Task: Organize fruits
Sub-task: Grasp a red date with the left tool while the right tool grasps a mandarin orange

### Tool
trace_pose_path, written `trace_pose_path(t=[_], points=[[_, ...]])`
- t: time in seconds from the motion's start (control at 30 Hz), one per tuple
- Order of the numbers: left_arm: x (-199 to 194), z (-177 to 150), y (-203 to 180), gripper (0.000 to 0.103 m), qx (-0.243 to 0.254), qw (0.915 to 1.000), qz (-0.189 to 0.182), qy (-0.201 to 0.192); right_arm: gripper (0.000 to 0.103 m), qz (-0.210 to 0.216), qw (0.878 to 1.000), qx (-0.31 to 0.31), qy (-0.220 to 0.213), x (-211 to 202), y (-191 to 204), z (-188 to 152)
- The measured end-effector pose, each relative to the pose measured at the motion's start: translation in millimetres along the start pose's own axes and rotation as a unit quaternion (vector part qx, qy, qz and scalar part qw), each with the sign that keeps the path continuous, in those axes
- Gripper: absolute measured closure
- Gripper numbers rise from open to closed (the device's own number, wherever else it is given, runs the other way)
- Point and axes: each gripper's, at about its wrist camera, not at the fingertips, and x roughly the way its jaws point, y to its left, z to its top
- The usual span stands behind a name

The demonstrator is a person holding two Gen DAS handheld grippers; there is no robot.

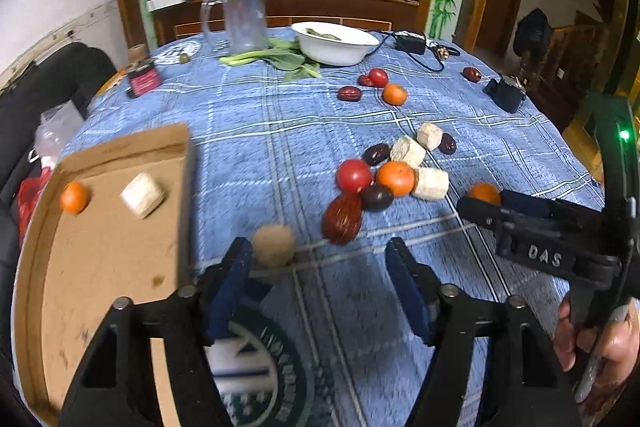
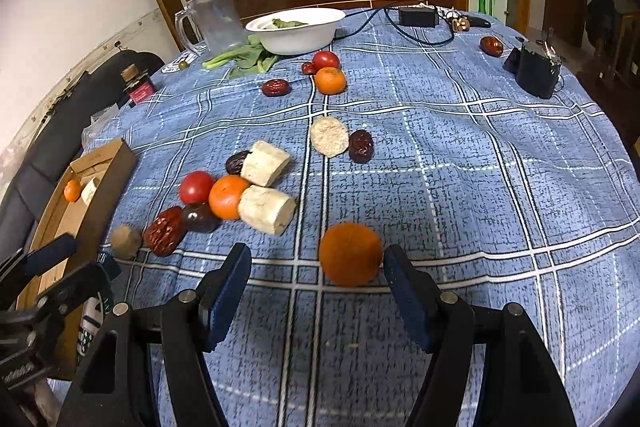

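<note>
Cardboard tray holding just one orange and one pale chunk, most fruit loose on the blue cloth, left gripper and right gripper both spread, empty, right straddling a lone orange.

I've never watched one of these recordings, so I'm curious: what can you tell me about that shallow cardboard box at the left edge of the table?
The cardboard box is a shallow, open tray of plain brown card with low raised walls. It lies flat on the blue plaid tablecloth at the table's left edge. Inside, near its far end, sit a small orange and a pale cut chunk, apart from each other; the rest of the floor is bare, with a few small marks. Neither gripper touches it.
</note>
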Motion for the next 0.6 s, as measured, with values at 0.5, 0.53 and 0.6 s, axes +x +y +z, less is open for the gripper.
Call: trace_pose_path(t=[0.5,0.53,0.6], points=[[64.3,13.1,-15.1,0.068,0.039,0.9973,-0.04,0.048,0.031,0.013,1.0,0.004,0.005,16.9,-4.3,7.4],[66.4,11.5,-15.4,0.071,0.041,0.9975,-0.032,0.048,0.031,0.011,1.0,0.001,0.005,17.2,-3.6,7.5],[65.8,10.5,-14.9,0.075,0.041,0.998,-0.024,0.042,0.035,0.002,1.0,-0.006,0.004,17.4,-1.6,6.8]])
